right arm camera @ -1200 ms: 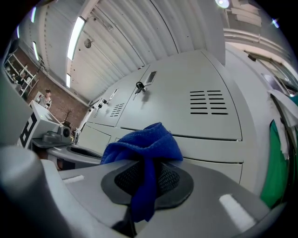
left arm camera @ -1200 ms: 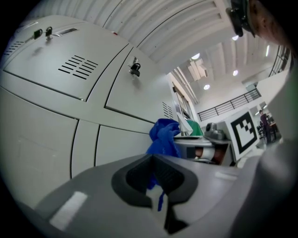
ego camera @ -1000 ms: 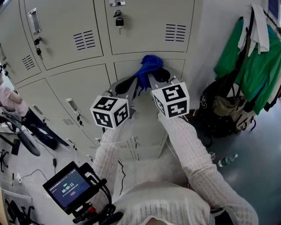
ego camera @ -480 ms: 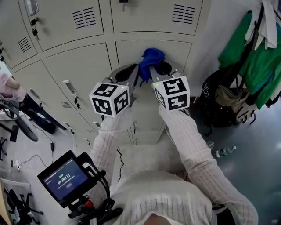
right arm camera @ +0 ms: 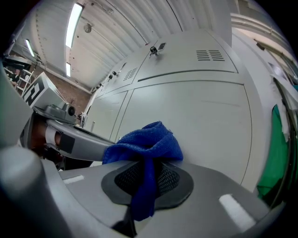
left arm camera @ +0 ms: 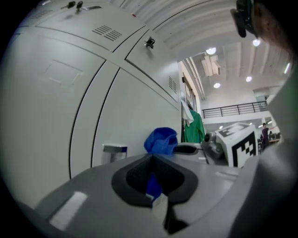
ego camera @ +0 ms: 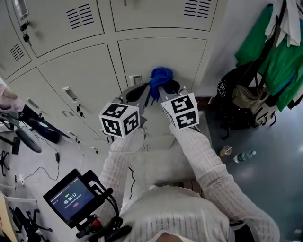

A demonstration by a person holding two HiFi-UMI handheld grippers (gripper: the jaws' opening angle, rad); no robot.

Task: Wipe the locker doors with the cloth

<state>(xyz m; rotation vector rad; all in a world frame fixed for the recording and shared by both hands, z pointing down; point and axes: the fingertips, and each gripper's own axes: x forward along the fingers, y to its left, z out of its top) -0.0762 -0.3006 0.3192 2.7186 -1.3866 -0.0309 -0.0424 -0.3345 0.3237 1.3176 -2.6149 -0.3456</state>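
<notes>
Nearest us in the head view, a small screen on a black mount sits at the lower left. Beside it our two pale knitted sleeves reach forward. Each sleeve ends at a marker cube, and beyond the cubes the left gripper and the right gripper converge, with their tips almost meeting.

From above we see only the blue cloth bunched at those tips; the gripper views tell us how the jaws stand. In the left gripper view the jaws are closed together. A thin strip of the cloth and a white tag are pinched in the slot between the pads, and the bulk rises past the tips. In the right gripper view the jaws are likewise closed on the cloth, which is heaped over the tips with one tail hanging back toward the camera.

The bunch sits right at a pale locker door, just right of a metal latch. We cannot tell whether it touches the panel. Farther up, more doors carry vent slots.

Only the head view shows the floor to the right, with a plastic bottle and a black bag. Green clothes hang above them.
</notes>
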